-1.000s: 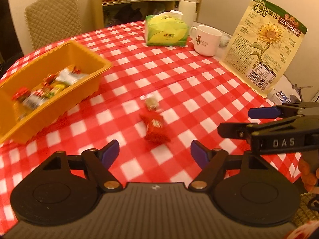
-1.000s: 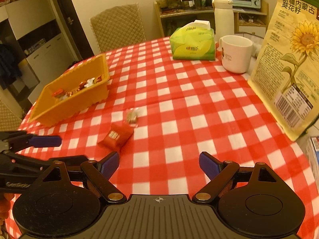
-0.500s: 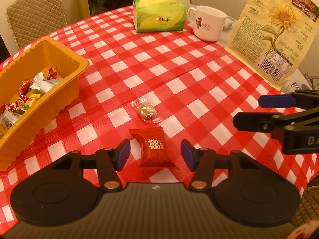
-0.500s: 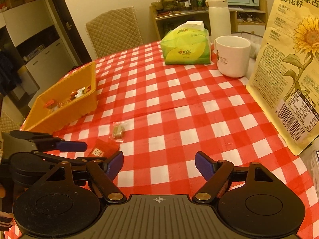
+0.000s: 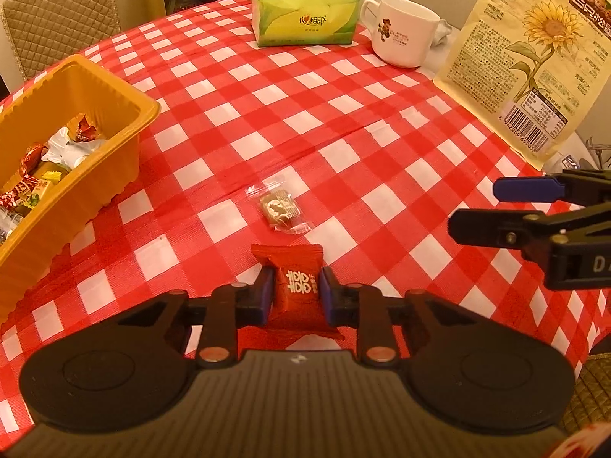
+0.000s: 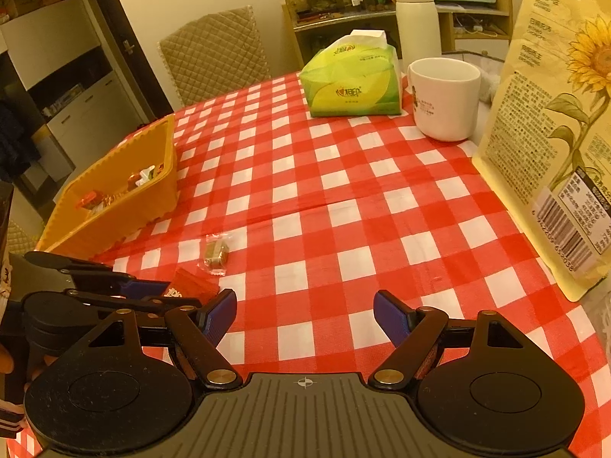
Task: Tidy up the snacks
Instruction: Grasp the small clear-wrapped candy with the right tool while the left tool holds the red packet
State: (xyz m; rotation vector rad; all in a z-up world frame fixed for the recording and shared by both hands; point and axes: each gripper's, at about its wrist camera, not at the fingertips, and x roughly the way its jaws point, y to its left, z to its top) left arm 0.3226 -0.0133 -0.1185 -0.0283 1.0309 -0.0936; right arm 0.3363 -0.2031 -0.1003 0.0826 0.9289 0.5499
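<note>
The left gripper (image 5: 296,294) has its blue-padded fingers (image 5: 264,295) drawn in against both sides of a red candy packet (image 5: 296,297), clamped on it low over the red-and-white checked tablecloth (image 5: 343,122) near the table's near edge. Just beyond the packet lies a clear-wrapped brown candy (image 5: 278,206), apart from it and flat on the cloth. The right gripper (image 6: 304,316) hovers beside the left one with its fingers (image 6: 390,316) spread wide and nothing between them; only bare cloth lies ahead of it. At the table's left edge sits a yellow plastic tray (image 5: 114,175) holding a heap of wrapped sweets, well apart from the clamped packet, with open cloth between. Toward the far edge stand a green tissue pack (image 5: 305,15) and a white mug (image 5: 403,32) side by side, and a sunflower seed bag (image 5: 534,57) stands upright along the right edge; the middle of the table is open.
</note>
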